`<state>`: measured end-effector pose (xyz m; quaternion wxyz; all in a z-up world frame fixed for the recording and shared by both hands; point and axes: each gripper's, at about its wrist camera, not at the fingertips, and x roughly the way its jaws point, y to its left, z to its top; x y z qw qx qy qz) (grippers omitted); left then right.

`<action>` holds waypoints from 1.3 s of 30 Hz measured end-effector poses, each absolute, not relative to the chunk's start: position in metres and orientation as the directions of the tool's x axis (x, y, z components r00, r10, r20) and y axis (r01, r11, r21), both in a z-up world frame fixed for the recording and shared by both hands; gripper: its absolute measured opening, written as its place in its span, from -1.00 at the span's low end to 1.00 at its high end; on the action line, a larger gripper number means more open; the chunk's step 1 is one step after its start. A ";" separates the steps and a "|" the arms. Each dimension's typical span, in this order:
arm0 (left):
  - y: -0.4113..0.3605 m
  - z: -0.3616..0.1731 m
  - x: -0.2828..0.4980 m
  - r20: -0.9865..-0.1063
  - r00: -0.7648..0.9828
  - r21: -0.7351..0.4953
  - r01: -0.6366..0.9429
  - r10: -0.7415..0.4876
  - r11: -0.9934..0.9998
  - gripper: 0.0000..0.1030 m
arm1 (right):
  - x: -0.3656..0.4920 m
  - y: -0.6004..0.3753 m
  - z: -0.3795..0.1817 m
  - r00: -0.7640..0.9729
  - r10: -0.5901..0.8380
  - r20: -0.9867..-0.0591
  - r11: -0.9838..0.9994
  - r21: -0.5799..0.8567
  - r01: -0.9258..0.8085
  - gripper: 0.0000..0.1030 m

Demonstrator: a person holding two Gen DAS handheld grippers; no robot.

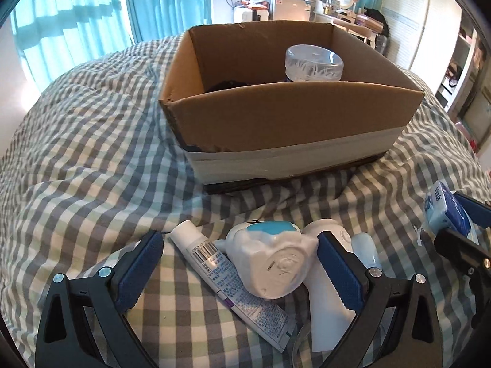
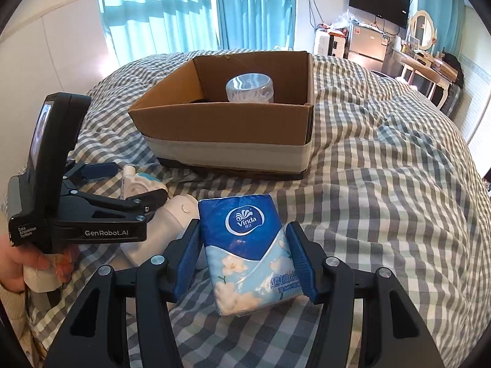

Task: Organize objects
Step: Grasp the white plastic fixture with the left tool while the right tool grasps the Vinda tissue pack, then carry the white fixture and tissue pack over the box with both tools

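Note:
A cardboard box (image 1: 294, 116) stands on the checked bedspread, with a clear plastic jar of cotton swabs (image 1: 313, 63) inside. My left gripper (image 1: 239, 263) is open around a white and blue figurine (image 1: 273, 260) and a white tube (image 1: 227, 279), low over the bed. A white device (image 1: 325, 282) lies under its right finger. My right gripper (image 2: 245, 260) is shut on a blue Vinda tissue pack (image 2: 248, 254), held in front of the box (image 2: 227, 132). The left gripper (image 2: 122, 190) shows at the left of the right wrist view.
The checked bedspread (image 2: 383, 190) stretches to the right of the box. Turquoise curtains (image 1: 86, 21) hang behind the bed. A desk, mirror and small fridge (image 2: 368, 43) stand at the far wall.

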<state>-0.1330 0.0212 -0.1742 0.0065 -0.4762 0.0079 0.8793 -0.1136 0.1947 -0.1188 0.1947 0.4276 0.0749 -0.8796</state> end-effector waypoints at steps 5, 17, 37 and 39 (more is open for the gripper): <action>0.031 -0.181 -0.125 -0.851 -0.522 0.104 -0.063 -0.056 -0.993 0.43 | -0.114 0.196 -0.120 -0.560 -0.284 -0.779 -0.913 0.042 0.405 0.09; 0.036 -0.190 -0.159 -0.850 -0.524 0.117 -0.092 -0.052 -0.989 0.28 | -0.114 0.194 -0.125 -0.551 -0.264 -0.791 -0.915 0.024 0.403 0.09; 0.033 -0.183 -0.178 -0.829 -0.558 0.050 -0.127 0.030 -0.991 -0.02 | -0.114 0.193 -0.131 -0.543 -0.258 -0.799 -0.917 0.027 0.397 0.09; 0.032 -0.173 -0.172 -0.815 -0.578 0.049 -0.132 0.037 -0.990 -0.02 | -0.113 0.194 -0.131 -0.545 -0.257 -0.798 -0.918 0.026 0.396 0.09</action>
